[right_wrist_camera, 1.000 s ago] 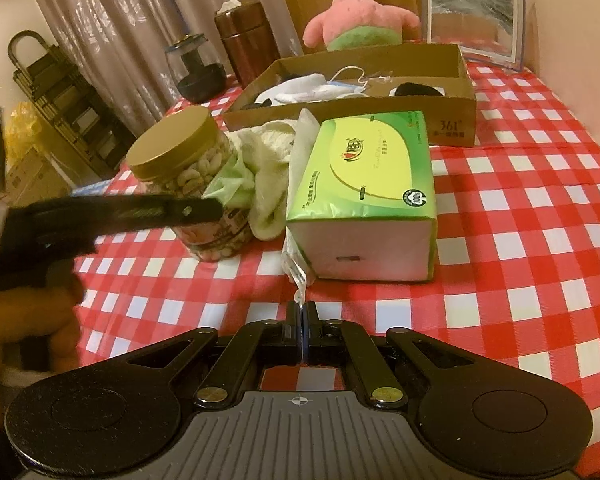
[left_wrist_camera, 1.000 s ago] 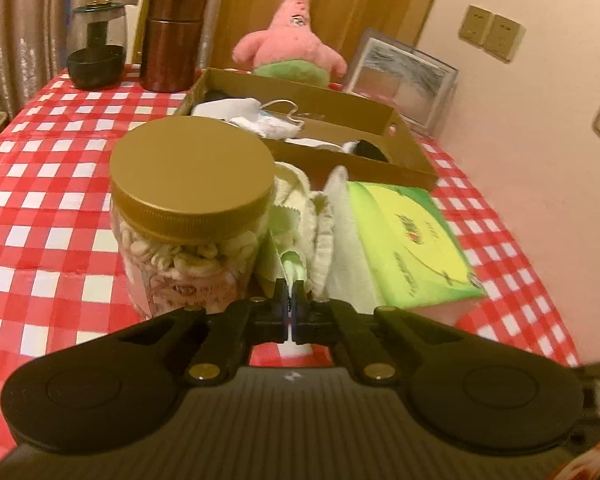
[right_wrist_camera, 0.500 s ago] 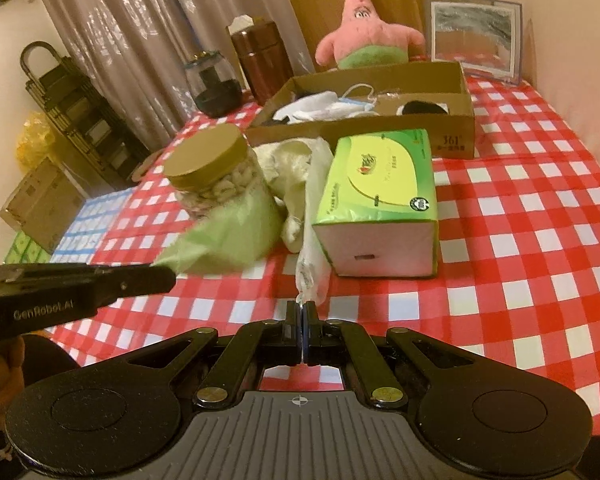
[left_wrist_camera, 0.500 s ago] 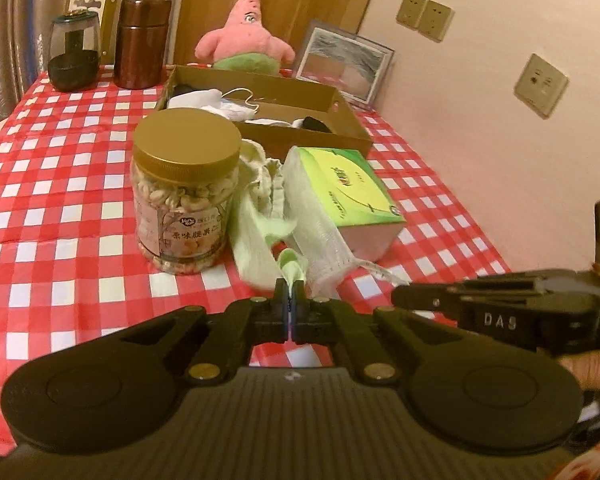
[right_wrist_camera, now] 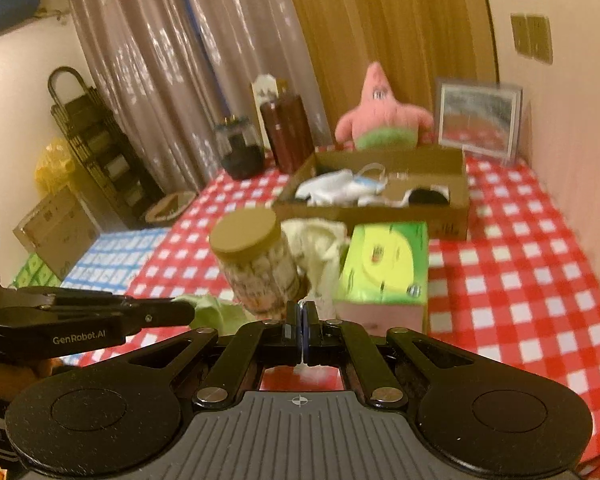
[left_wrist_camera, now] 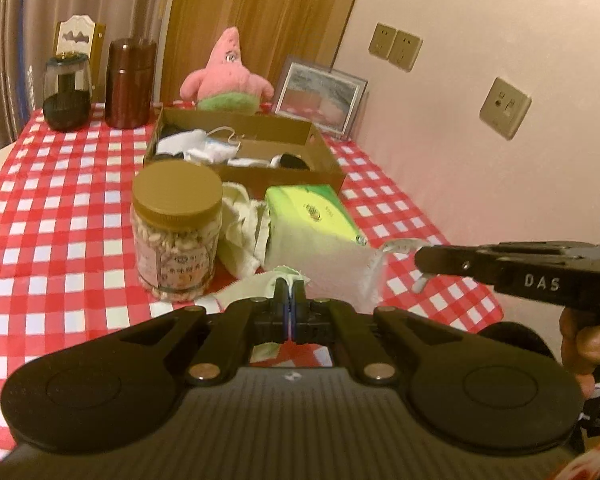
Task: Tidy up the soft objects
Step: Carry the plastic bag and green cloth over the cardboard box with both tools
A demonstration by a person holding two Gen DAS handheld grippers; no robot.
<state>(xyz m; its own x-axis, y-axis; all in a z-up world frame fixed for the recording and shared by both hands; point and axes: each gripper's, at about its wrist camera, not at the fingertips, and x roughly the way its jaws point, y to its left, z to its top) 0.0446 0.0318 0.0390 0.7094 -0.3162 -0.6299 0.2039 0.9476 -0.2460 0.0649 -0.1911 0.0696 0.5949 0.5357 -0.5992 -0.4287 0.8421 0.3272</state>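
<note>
The pale green cloth (left_wrist_camera: 356, 268) hides the green tissue pack's (left_wrist_camera: 316, 208) near face. The nut jar's (left_wrist_camera: 176, 256) printed label is too blurred to read.

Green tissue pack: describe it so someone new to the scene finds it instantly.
On the red-and-white checked tablecloth, find the open brown cardboard box at the far end. The green tissue pack lies just in front of that box, right of the gold-lidded nut jar, with crumpled cream cloth between them. It is the only bright green rectangular block there.
</note>
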